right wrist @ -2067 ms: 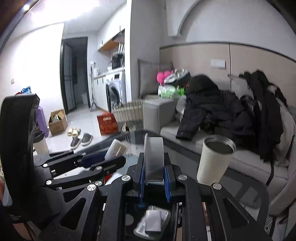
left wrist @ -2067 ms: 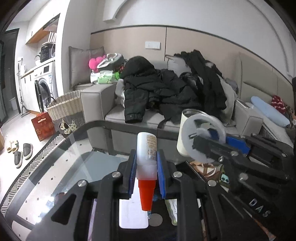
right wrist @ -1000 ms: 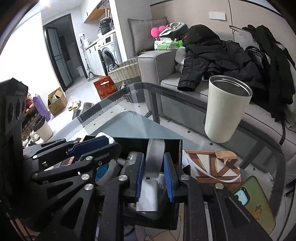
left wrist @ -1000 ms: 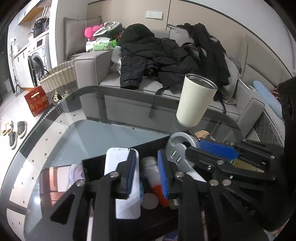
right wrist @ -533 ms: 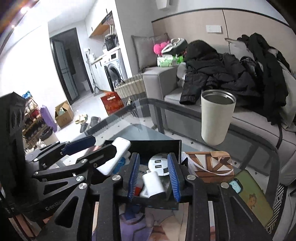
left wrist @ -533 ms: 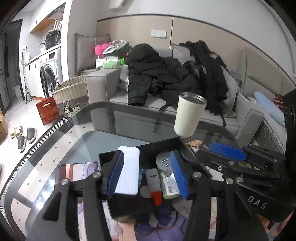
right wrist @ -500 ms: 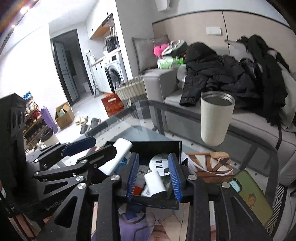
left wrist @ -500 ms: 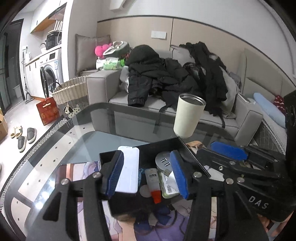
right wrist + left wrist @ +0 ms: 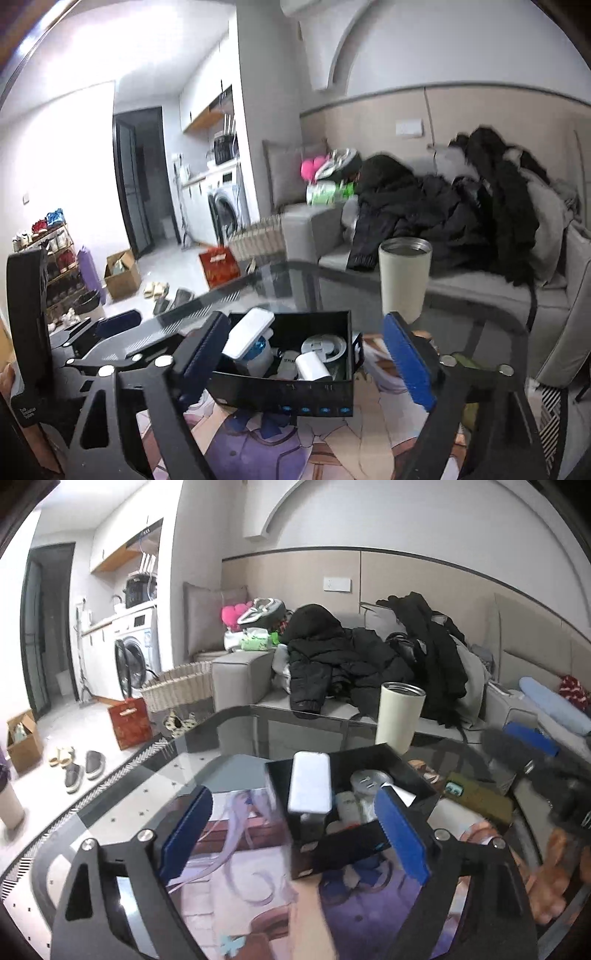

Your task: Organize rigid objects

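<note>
Both claws, left (image 9: 293,825) and right (image 9: 306,356), hung spread and empty over the black box (image 9: 295,397), which looked light, stiff, best gripped by its walls.

Both wrist views — low over table, facing sofa (image 9: 236,672) — share black box (image 9: 295,395).

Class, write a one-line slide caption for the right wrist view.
Open right gripper above a black box of small items on a glass table, cup behind.

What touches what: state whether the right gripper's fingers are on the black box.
Apart. The right wrist view shows the right gripper wide open, both blue pads raised clear of the black box and holding nothing.
</note>
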The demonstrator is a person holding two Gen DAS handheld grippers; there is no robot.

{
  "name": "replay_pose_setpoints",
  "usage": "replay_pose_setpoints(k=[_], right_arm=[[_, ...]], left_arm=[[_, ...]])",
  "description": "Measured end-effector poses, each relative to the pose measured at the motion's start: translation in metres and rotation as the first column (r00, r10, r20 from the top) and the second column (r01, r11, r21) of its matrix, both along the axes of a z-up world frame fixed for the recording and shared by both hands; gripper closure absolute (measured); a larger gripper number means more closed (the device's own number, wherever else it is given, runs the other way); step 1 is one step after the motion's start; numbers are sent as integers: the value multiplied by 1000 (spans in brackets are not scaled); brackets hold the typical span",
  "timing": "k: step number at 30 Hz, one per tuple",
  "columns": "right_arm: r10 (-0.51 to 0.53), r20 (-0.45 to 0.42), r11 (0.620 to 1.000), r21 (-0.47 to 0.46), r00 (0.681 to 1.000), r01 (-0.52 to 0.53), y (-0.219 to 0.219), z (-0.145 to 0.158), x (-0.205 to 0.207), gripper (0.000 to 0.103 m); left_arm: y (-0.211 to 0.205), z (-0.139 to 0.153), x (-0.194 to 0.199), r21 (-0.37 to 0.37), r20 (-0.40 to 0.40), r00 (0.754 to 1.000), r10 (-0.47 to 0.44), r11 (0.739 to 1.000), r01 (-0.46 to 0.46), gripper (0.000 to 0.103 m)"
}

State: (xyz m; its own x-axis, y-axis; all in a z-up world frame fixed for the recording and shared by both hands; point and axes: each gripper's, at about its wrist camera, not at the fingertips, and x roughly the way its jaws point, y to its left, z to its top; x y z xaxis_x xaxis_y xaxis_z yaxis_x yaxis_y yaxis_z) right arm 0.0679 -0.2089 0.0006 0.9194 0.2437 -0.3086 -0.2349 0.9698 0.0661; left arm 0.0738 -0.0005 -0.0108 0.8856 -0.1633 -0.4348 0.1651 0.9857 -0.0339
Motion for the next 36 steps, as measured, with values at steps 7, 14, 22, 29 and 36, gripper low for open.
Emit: replay_pose_setpoints(k=[7, 14, 22, 29, 36], right_arm=[[-7, 78, 1000, -28, 997, 10, 0, -8, -34, 1], [-77, 3, 996, -55, 997, 77, 2, -30, -42, 1], [-106, 9, 992, -69, 994, 107, -1, -31, -38, 1], [-86, 48, 994, -56, 995, 89, 2, -26, -43, 1], [-85, 89, 994, -56, 992, 90, 7, -24, -49, 1]], left_arm=[[13, -13, -34, 3, 57, 997, 57, 998, -57, 5], [0, -11, -53, 23, 178, 974, 140, 989, -146, 0], [-3, -16, -45, -20, 140, 982, 129, 992, -128, 0], [-3, -16, -47, -30, 140, 979, 146, 989, -143, 0], [-3, -18, -48, -35, 144, 978, 152, 988, -148, 0]])
